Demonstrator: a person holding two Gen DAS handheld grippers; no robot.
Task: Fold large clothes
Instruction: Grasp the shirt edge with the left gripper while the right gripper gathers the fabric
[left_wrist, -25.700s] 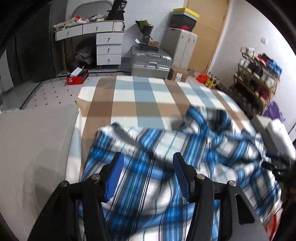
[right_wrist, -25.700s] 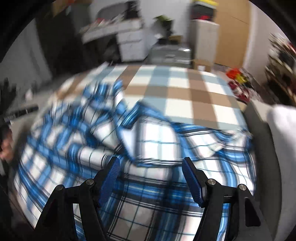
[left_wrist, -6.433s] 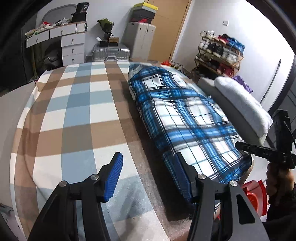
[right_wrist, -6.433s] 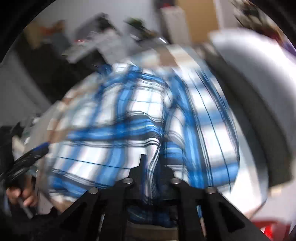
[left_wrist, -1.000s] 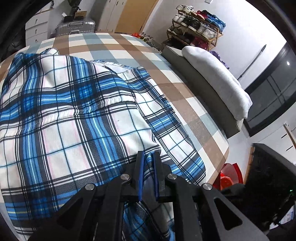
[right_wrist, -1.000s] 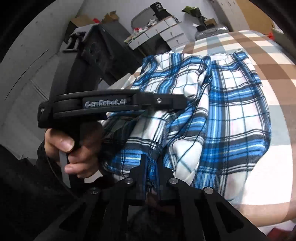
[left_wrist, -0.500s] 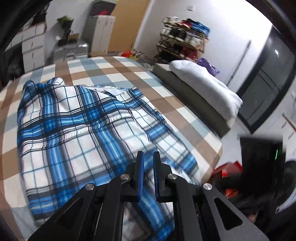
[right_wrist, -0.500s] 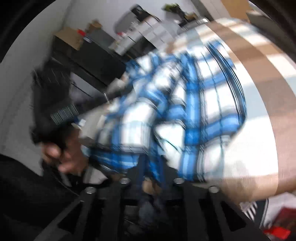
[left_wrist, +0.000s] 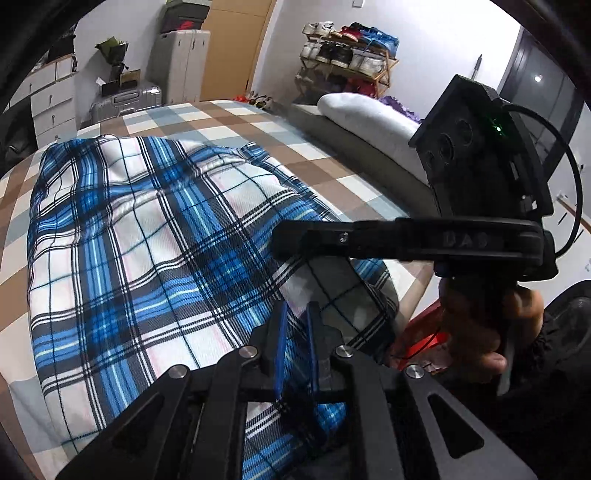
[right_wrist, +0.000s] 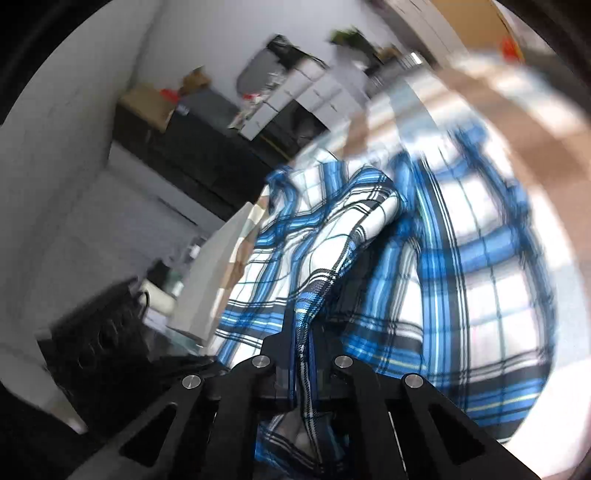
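Note:
A blue-and-white plaid shirt (left_wrist: 147, 229) lies spread over the checked bed cover (left_wrist: 332, 166). My left gripper (left_wrist: 295, 314) pinches the shirt's near edge; its jaws are just starting to ease apart, with the cloth still between the blue pads. A hand (left_wrist: 480, 325) holds my right gripper (left_wrist: 279, 242), which crosses the right of the left wrist view and has a lifted fold hanging from its tip. The right wrist view is blurred; there the right gripper (right_wrist: 301, 325) is shut on a bunched strip of the shirt (right_wrist: 461, 258).
A grey bolster with a white pillow (left_wrist: 369, 118) runs along the bed's right side. Beyond the bed stand a shoe rack (left_wrist: 347, 55), a silver suitcase (left_wrist: 125, 99), white drawers (left_wrist: 51, 99) and a wooden door. Something red lies on the floor by the near right corner.
Both grippers have shifted sideways, cloth still in them. The right gripper and its hand have swung close into the left wrist view, lifting the shirt's near right corner. The right view has swung and blurred.

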